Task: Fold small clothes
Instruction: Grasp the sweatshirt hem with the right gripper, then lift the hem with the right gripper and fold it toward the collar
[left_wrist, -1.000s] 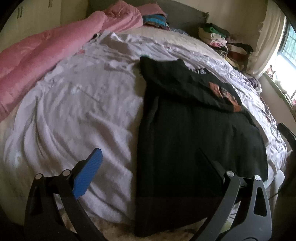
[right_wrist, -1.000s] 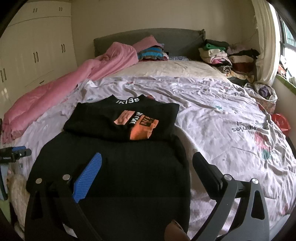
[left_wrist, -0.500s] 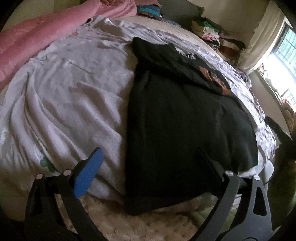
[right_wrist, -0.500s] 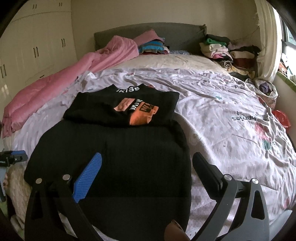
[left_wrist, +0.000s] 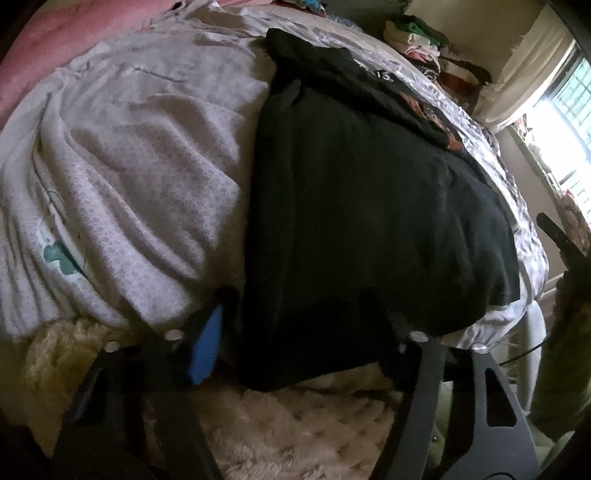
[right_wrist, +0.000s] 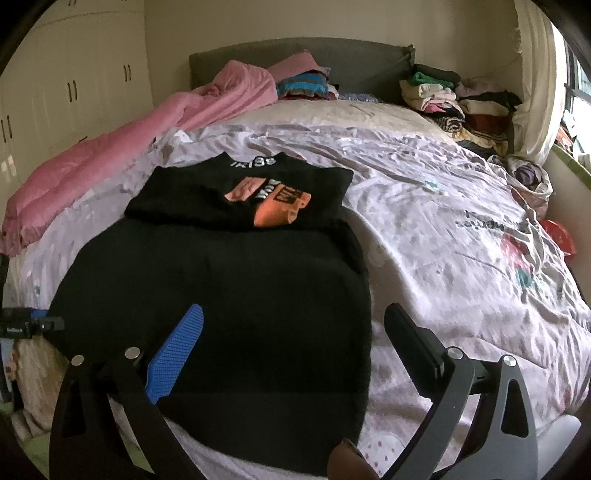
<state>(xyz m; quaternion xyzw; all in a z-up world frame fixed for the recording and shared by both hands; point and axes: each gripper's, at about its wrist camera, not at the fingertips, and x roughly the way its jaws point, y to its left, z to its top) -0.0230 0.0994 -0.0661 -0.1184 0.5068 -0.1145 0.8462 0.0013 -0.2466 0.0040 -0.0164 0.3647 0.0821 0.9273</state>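
In the left wrist view, the left gripper (left_wrist: 295, 314) is sitting low at the foot of the bed, with its tongs spread wide and nothing between them. The black top (left_wrist: 369, 221) is lying flat on the pale bed sheet (left_wrist: 129, 166), and its bottom hem is hanging a little over the bed's edge, onto a fluffy cream blanket (left_wrist: 295, 424). The blue finger pad (left_wrist: 207, 343) is sitting just beside the left bottom corner of the top. That corner looks like a good place to pinch.

In the right wrist view, the right gripper (right_wrist: 291, 343) is hanging above the near end of the same black top (right_wrist: 221, 295). Its tongs are wide too, holding nothing. The upper part of the top, with an orange print (right_wrist: 273, 203), is lying doubled over the lower part. The cloth looks soft, floppy and light, so it will probably bend and sag when it is lifted. Pinching both bottom corners together would likely keep the fold straight. A pink quilt (right_wrist: 110, 147) and piles of folded clothes (right_wrist: 461, 99) are lying well apart from it.
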